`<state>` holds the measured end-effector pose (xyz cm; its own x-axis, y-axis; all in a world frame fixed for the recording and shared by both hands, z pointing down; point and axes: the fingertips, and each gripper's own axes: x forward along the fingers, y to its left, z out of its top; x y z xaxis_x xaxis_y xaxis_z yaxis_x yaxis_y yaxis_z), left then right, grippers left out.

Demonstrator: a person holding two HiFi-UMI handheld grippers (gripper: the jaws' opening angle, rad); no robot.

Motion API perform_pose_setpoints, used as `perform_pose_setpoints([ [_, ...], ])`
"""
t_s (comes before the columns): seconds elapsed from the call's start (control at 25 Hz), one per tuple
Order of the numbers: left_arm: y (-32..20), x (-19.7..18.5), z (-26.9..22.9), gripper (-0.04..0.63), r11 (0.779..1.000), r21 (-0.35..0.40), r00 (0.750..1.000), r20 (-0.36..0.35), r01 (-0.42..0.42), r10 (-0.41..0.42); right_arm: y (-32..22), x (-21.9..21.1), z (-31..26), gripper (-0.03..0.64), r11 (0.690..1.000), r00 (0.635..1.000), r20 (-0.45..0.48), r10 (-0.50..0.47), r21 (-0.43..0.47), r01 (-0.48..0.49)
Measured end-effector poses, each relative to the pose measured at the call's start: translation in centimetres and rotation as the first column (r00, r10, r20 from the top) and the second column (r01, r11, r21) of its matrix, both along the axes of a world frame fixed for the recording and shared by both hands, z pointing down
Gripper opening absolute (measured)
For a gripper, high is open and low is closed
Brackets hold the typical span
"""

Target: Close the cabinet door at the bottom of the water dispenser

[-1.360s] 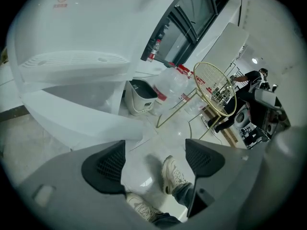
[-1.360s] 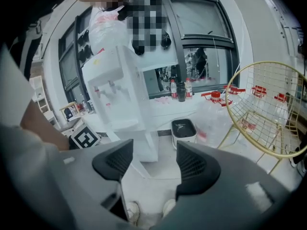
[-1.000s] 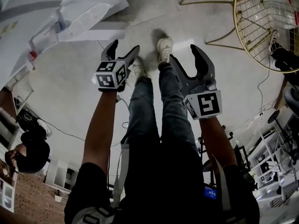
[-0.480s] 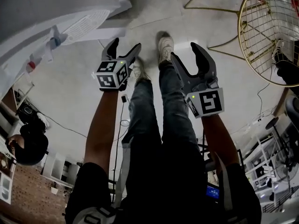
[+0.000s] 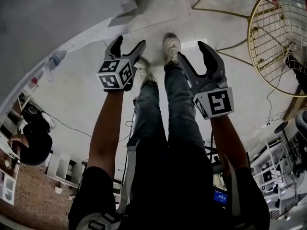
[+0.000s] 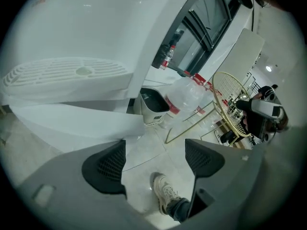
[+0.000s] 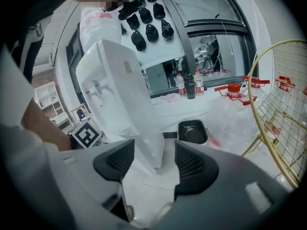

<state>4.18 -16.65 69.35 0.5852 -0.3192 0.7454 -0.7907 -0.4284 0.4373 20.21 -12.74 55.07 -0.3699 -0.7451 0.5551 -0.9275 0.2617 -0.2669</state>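
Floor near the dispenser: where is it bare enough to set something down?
Bare floor lies between the dispenser and the shoe. Crowded beyond: bin, water jugs and gold wire rack.

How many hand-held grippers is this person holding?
2. The left hand-held gripper is left of the person's legs in the head view, the right hand-held gripper right of them; both open and empty.

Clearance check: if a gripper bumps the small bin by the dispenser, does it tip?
Likely light: the bin looks small, plastic, with only a dark liner showing. On the smooth floor it would probably slide before tipping.
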Motion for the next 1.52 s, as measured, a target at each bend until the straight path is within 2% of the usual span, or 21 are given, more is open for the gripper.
perform_pose_setpoints([
  [0.44, -2.4, 0.8, 0.9, 0.4, 0.999, 0.002, 0.999, 0.011, 0.032, -0.032, -0.7, 1.9, 1.1, 0.262, 0.999, 1.0, 0.007, 0.024, -0.036, -0.024],
  [1.4, -6.1, 3.4, 1.7, 0.4, 1.0, 0.004, 0.999, 0.028, -0.023, 0.022, -2.7, 4.7, 1.5, 0.258, 0.994, 0.997, -0.014, 0.081, -0.069, -0.082],
  [1.52, -6.3, 3.8, 1.5, 0.4, 0.999, 0.008, 0.999, 0.02, -0.034, 0.034, -2.7, 4.8, 1.3, 0.258, 0.995, 0.996, -0.018, 0.085, -0.049, -0.086],
])
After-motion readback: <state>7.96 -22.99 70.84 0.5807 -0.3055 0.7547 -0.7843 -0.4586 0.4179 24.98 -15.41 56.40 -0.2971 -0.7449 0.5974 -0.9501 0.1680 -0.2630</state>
